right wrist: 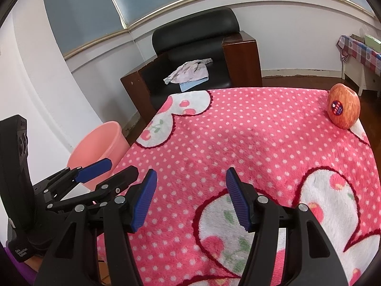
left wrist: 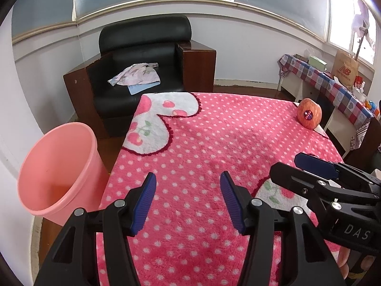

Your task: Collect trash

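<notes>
A pink plastic bin point(left wrist: 57, 171) stands on the floor at the left edge of the table; it also shows in the right wrist view point(right wrist: 100, 143). I see nothing inside it. A red apple with a sticker point(left wrist: 309, 116) lies at the far right corner of the pink polka-dot cloth point(left wrist: 214, 143); it also shows in the right wrist view point(right wrist: 343, 109). My left gripper point(left wrist: 188, 202) is open and empty above the near part of the cloth. My right gripper point(right wrist: 190, 197) is open and empty beside it, and shows in the left wrist view point(left wrist: 295, 166).
A black leather armchair point(left wrist: 142, 66) with wooden sides stands beyond the table, with crumpled cloth point(left wrist: 135, 76) on its seat. A side table with a checked cover point(left wrist: 328, 83) and a paper bag point(left wrist: 345, 69) stands at the right wall.
</notes>
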The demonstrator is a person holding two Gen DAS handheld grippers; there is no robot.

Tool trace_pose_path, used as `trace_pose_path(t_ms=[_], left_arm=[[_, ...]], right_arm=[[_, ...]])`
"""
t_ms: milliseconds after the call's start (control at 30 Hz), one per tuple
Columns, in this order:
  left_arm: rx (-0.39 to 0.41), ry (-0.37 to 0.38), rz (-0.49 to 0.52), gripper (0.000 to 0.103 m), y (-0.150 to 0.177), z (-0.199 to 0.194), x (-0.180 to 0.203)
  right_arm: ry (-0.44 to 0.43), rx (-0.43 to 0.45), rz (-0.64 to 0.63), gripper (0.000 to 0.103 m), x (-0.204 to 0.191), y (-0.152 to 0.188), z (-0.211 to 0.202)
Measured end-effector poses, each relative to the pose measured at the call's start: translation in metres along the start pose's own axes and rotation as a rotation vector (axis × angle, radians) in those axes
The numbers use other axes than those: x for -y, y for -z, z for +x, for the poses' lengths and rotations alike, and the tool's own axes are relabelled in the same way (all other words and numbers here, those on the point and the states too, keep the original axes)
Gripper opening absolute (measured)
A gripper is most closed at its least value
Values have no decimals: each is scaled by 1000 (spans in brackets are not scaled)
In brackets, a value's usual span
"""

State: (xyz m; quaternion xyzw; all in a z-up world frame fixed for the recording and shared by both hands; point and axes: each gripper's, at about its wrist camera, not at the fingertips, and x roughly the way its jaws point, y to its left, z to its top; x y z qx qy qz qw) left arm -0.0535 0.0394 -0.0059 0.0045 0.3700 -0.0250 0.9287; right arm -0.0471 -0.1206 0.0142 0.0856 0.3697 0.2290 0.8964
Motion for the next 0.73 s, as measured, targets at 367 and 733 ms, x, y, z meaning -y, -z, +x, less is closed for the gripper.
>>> trace_pose_path(t_ms=[367, 733], left_arm=[[-8, 9, 7, 55, -4, 8, 2], [-5, 29, 69, 55, -21, 28, 14]], right_arm=[[4, -10, 13, 61, 5, 0, 4], [63, -9, 21, 61, 19, -7, 10]])
